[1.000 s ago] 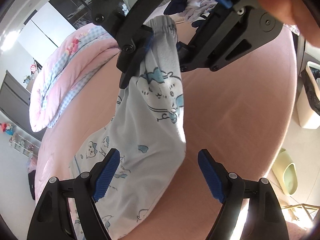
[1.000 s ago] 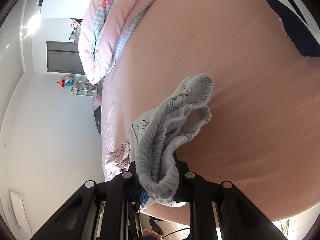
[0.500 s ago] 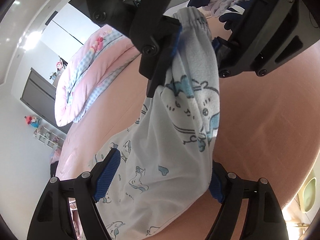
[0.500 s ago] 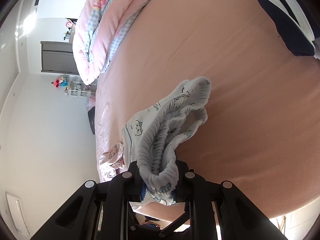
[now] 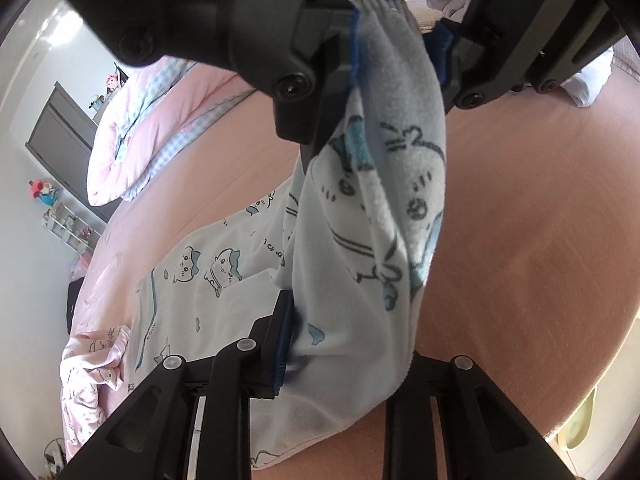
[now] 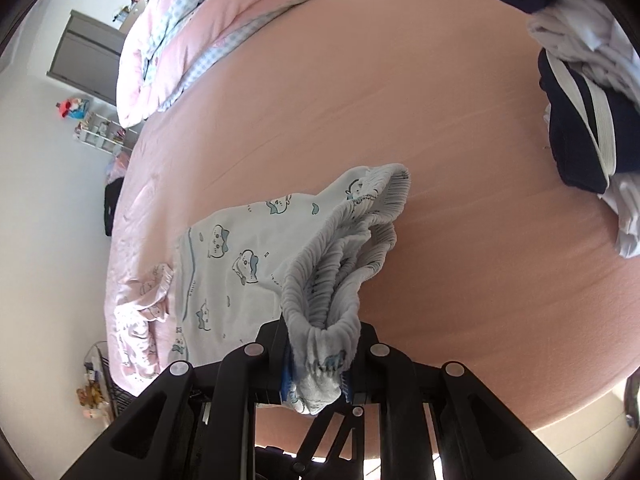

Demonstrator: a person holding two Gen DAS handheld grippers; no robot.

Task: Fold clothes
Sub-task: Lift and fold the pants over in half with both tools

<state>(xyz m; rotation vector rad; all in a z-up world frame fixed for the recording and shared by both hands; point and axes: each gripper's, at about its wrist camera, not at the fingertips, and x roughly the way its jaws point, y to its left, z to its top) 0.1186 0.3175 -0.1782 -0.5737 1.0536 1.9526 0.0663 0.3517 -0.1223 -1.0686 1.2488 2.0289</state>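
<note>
White pants with a blue cartoon print point(image 5: 360, 240) hang between my two grippers above the pink bed sheet point(image 5: 540, 220). My right gripper point(image 5: 396, 40) is at the top of the left wrist view, shut on the elastic waistband. In the right wrist view that bunched waistband point(image 6: 340, 264) rises out of the right gripper point(image 6: 316, 364), and the legs point(image 6: 240, 256) trail left across the bed. My left gripper point(image 5: 344, 344) is lower on the hanging cloth. Its jaws are closing with the fabric between them. Its blue pad point(image 5: 282, 340) presses into the cloth; the other finger is hidden behind it.
A pink and blue checked quilt point(image 6: 192, 32) lies folded at the far left of the bed. Dark navy and white clothes point(image 6: 580, 120) are heaped at the right. A crumpled pink garment point(image 6: 140, 308) sits beside the pants' legs. The bed's edge and floor show at lower right point(image 5: 580, 428).
My left jaws have come in from wide apart onto the hanging cloth, and that gripper has moved closer to the pants. The right gripper has kept its hold, risen a little and rolled.
</note>
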